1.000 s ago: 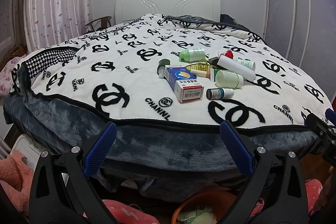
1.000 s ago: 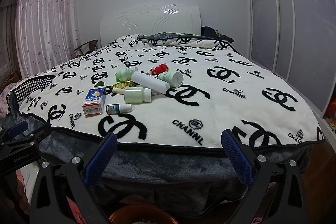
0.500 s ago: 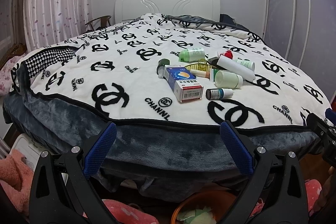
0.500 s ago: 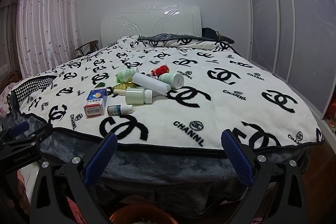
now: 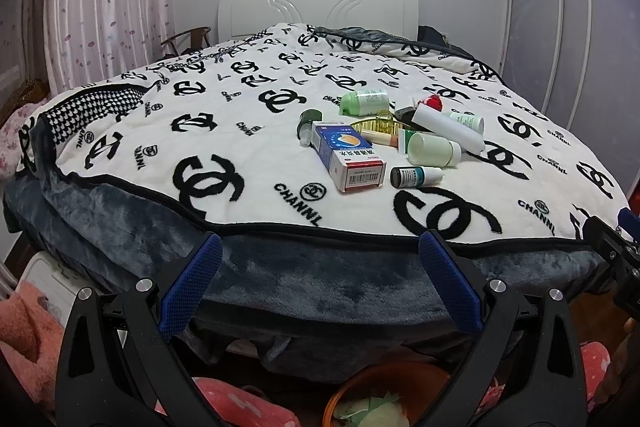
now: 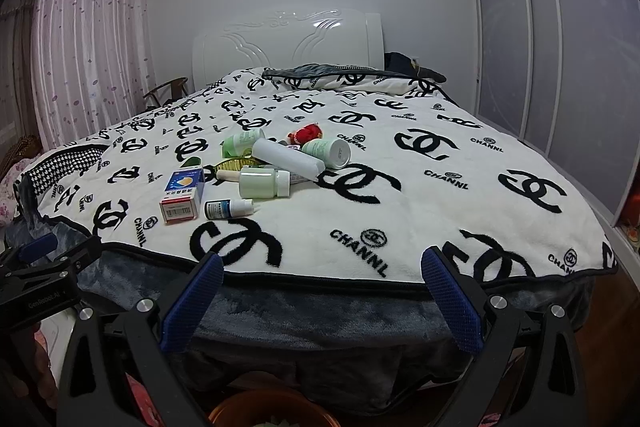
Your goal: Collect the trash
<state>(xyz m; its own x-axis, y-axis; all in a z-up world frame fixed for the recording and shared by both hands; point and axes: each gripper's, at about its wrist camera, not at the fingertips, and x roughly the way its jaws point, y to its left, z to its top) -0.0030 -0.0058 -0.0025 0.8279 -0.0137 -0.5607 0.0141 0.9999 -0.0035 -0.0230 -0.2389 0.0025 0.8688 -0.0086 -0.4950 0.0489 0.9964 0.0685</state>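
Both grippers, left gripper (image 5: pixel 318 249) and right gripper (image 6: pixel 320 269), hang spread wide and empty, low in frame before the bed (image 6: pixel 400 211).

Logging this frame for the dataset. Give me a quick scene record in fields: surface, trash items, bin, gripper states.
surface: bed blanket, white with black logos
trash pile: blue-and-red box, small dropper bottle, pale green bottle, white tube, all lying down
bin: orange basket on floor below bed edge
left gripper: open, empty
right gripper: open, empty
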